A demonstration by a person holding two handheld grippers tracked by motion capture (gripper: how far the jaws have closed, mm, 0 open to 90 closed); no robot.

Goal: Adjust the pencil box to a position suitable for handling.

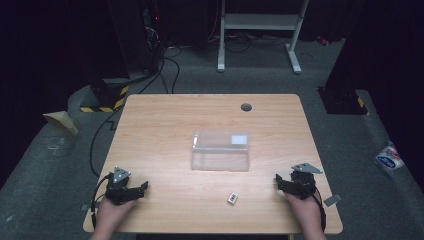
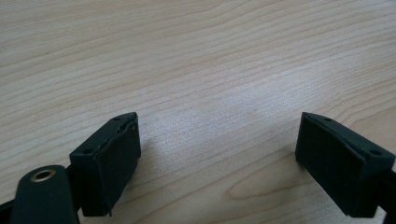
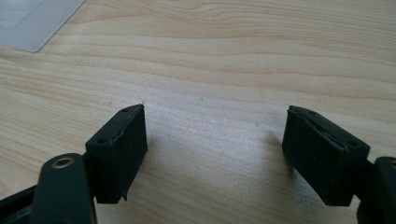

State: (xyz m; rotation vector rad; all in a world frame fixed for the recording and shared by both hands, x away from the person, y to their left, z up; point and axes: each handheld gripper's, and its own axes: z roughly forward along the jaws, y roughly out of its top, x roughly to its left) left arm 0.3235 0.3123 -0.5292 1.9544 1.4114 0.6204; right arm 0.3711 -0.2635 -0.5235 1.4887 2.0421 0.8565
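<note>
A clear plastic box (image 1: 220,150) with a white label lies in the middle of the wooden table (image 1: 165,120). A small white object (image 1: 232,198) rests near the front edge, between the two hands. My left gripper (image 1: 141,188) sits low at the front left of the table, open, with bare wood between its jaws (image 2: 219,154). My right gripper (image 1: 279,182) sits at the front right, also open and holding nothing (image 3: 215,149). In the right gripper view a corner of the clear box (image 3: 32,18) shows at the top left.
A grey round grommet (image 1: 246,107) is set into the table's far side. Beyond the table stand a white frame (image 1: 260,30) and dark equipment with cables (image 1: 150,45). A small packet (image 1: 389,157) lies on the floor at the right.
</note>
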